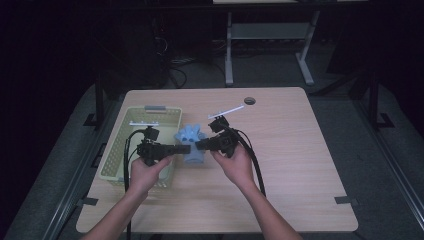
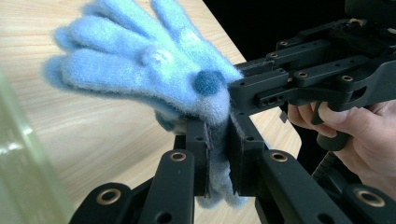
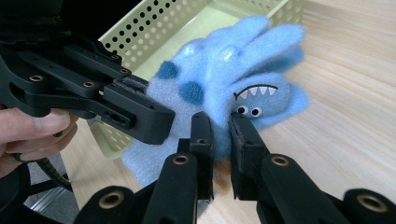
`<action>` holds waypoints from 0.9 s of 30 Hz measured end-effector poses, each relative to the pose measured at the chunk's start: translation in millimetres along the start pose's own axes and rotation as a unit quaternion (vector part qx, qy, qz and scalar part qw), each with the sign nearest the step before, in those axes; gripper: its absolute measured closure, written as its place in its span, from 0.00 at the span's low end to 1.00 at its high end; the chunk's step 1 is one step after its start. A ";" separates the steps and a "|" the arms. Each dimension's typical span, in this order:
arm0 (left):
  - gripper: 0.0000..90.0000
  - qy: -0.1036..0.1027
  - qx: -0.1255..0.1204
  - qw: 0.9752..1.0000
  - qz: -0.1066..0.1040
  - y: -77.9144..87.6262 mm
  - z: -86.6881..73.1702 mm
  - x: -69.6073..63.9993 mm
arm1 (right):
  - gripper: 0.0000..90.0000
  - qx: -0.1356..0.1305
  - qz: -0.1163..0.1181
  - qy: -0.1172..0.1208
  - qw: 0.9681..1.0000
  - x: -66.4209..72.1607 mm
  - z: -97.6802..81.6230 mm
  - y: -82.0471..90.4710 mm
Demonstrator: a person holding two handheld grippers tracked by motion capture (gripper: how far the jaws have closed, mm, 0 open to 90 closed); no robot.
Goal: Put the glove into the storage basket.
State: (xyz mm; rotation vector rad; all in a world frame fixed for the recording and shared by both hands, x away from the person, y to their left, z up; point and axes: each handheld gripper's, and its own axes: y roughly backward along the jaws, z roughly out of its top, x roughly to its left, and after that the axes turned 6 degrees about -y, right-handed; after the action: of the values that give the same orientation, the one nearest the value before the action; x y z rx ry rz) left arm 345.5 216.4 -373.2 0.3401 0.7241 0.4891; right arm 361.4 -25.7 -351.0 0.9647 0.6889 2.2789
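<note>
Glove: a fuzzy blue monster glove [image 1: 191, 145] hung between my two grippers, lifted clear of the table [image 1: 290, 165], just right of the basket [image 1: 150, 117]. Its fingers pointed away from me in the high view.

Left gripper: my left gripper [image 2: 218, 154] was pinching a fold of the fleece near the cuff, jaws pressed nearly together with only fabric between them.

Right gripper: my right gripper [image 3: 220, 140] was clamped on the fleece beside the toothy face, jaws almost closed on a thin layer.

Risk, slipping: each grip took only a small pinch of soft, fluffy cloth. I judged that a pull apart or a quick swing could have dragged the fleece out of one pair of pads, leaving the glove dangling from the other.

Risk, collision: the two grippers stood very close together, nose to nose. I judged that any inward move could have knocked jaw against jaw.

Risk, basket: the near wall of the basket rose close by my left hand [image 1: 145, 172]. If the glove was bound for the basket, I judged a low carry could have caught the hanging cuff on the rim or nudged the light basket along the table.
</note>
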 end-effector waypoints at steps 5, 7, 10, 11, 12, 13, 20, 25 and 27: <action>0.89 -0.001 -0.004 1.000 0.003 7.8 -0.1 2.4 | 0.91 0.001 -0.002 0.009 1.000 7.0 3.5 -3.7; 0.89 -0.002 -0.005 1.000 0.005 10.8 0.3 3.5 | 0.90 0.003 -0.002 0.009 1.000 10.2 5.5 -5.2; 0.89 -0.003 -0.009 1.000 0.007 15.9 1.2 5.0 | 0.91 0.003 -0.003 0.017 1.000 13.8 8.8 -7.6; 0.89 -0.003 -0.009 1.000 0.007 15.9 1.2 5.0 | 0.91 0.003 -0.003 0.017 1.000 13.8 8.8 -7.6; 0.89 -0.004 -0.008 1.000 0.009 18.1 1.6 5.6 | 0.91 0.002 -0.002 0.017 1.000 15.2 9.8 -8.6; 0.89 -0.001 -0.008 1.000 0.010 19.9 1.7 5.5 | 0.90 0.003 -0.001 0.017 1.000 16.9 11.1 -9.8; 0.89 -0.001 -0.012 1.000 0.015 31.0 1.9 10.4 | 0.90 0.004 -0.002 0.025 1.000 26.4 17.8 -17.9; 0.89 0.002 -0.014 1.000 0.019 39.4 1.2 14.0 | 0.90 0.005 0.001 0.028 1.000 32.9 21.7 -24.0; 0.89 0.002 -0.014 1.000 0.021 43.2 0.8 15.7 | 0.90 0.004 0.002 0.031 1.000 35.0 23.3 -26.6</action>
State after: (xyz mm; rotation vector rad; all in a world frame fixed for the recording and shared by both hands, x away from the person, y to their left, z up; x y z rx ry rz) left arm 343.0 260.8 -361.5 0.3277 0.7146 0.5393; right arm 366.6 21.9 -337.5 0.9041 0.7243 2.3197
